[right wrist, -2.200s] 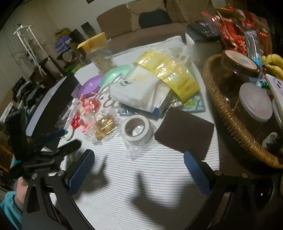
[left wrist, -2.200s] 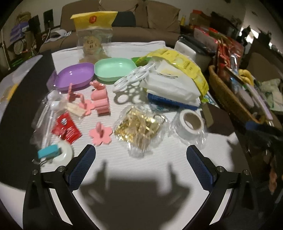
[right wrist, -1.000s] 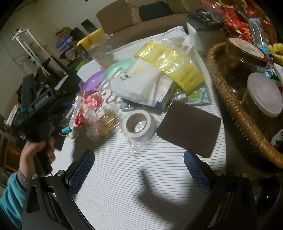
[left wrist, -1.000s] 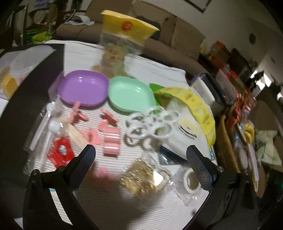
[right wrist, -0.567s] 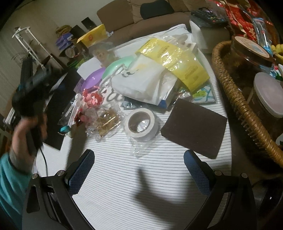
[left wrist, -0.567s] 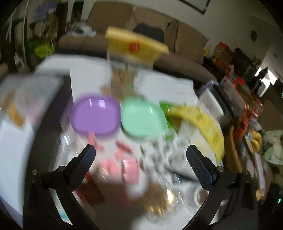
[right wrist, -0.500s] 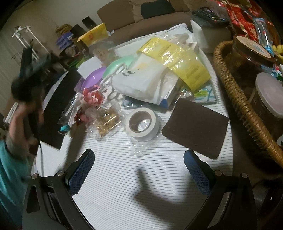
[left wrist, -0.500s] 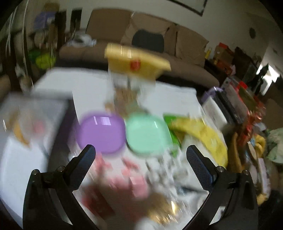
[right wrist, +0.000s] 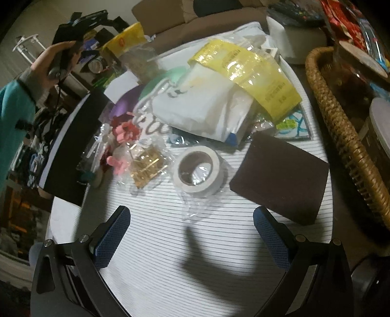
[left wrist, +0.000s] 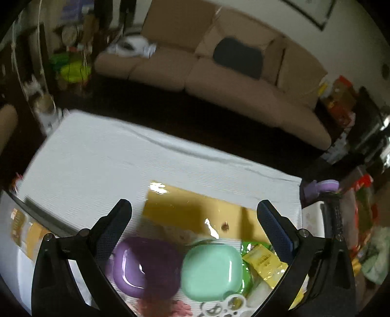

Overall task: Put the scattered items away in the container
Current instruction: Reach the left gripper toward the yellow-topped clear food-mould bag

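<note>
My left gripper (left wrist: 193, 220) is open and empty, raised high above the far half of the table, over a purple dish (left wrist: 143, 264) and a mint green dish (left wrist: 210, 270). A yellow-topped clear bag (left wrist: 195, 215) lies just beyond them. In the right wrist view the left gripper (right wrist: 80, 22) is held up at the far left in a hand. My right gripper (right wrist: 191, 234) is open and empty, low over the striped cloth (right wrist: 195, 256), just short of a wrapped tape roll (right wrist: 197, 168). A bag of gold clips (right wrist: 146, 164) and pink flower pieces (right wrist: 125, 133) lie left of the roll.
A brown square pad (right wrist: 280, 178) lies right of the tape roll. A white bag with a yellow label (right wrist: 219, 97) is piled behind it. A wicker basket (right wrist: 341, 136) with jars stands at the right edge. A sofa (left wrist: 219, 73) stands beyond the table.
My left gripper has risen and swung toward the far side of the table, so the near items dropped out of its view. My right gripper has stayed almost still.
</note>
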